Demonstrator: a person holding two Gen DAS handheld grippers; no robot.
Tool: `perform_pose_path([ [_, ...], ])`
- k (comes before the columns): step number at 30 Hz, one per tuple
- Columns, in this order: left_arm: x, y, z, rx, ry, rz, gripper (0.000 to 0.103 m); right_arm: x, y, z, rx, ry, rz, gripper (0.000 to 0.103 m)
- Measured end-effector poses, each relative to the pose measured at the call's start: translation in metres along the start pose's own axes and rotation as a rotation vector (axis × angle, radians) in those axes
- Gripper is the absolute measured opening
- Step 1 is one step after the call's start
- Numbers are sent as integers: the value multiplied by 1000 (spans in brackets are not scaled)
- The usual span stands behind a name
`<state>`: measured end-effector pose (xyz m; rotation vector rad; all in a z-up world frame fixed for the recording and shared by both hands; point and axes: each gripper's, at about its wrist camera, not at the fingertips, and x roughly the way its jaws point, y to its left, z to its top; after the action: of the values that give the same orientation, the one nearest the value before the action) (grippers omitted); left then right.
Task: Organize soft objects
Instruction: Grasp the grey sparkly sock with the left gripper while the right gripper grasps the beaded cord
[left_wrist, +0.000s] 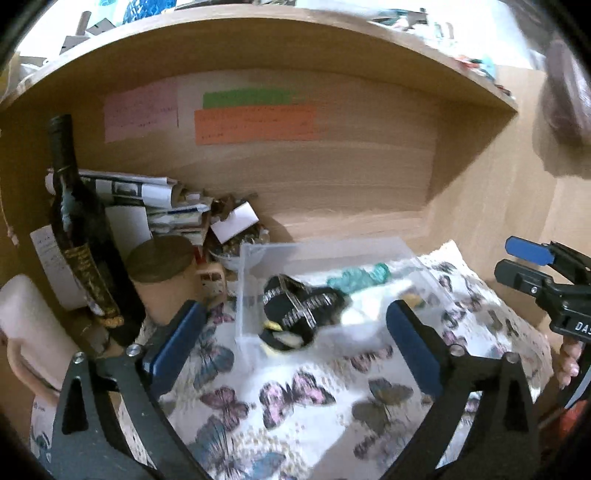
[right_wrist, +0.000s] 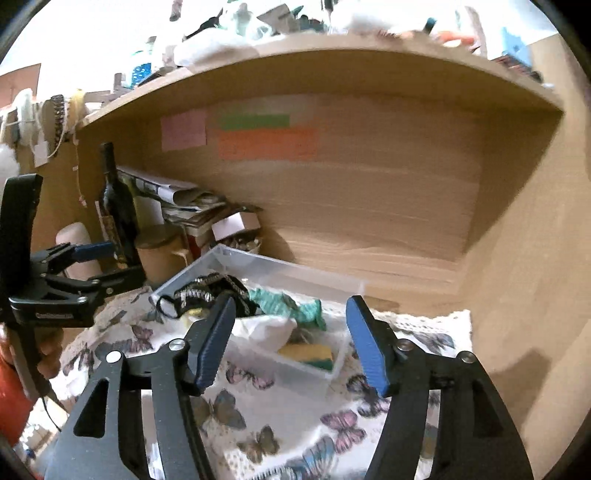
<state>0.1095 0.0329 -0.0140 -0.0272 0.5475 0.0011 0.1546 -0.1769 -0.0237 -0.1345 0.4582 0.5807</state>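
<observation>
The clear plastic bin (right_wrist: 280, 269) sits mid-frame in the right wrist view, on a butterfly-print cloth (right_wrist: 266, 424), and the soft things are in it: a black beaded piece (right_wrist: 207, 291) at the bin's upper left, a teal knitted item (right_wrist: 291, 304) beside it, a white cloth (right_wrist: 266, 328) below them, and a yellow-green sponge (right_wrist: 308, 354) at the lower right corner. All look light and limp; the sponge should spring back (a pinch across its middle seems safest), while the black piece may snag by its trim, so its bunched centre is likely the better hold. The right gripper (right_wrist: 291, 339) hangs over the bin with jaws apart and empty. The left gripper (left_wrist: 295, 332) is likewise spread wide, holding nothing.
</observation>
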Motion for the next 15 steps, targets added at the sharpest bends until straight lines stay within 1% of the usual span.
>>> perform_pose_path([
  [3,-2,-8,-17,14,40,-13,102,-12,1,-17,-11,13,-20,60],
  [7,3,-20,-44,13,125,-46,102,-19,3,-46,-20,64,-25,60],
  [9,9,-27,-58,6,172,-68,102,-18,6,-63,-21,99,-22,60],
  [15,26,-52,-90,29,265,-114,102,-9,12,-102,-17,199,11,59],
])
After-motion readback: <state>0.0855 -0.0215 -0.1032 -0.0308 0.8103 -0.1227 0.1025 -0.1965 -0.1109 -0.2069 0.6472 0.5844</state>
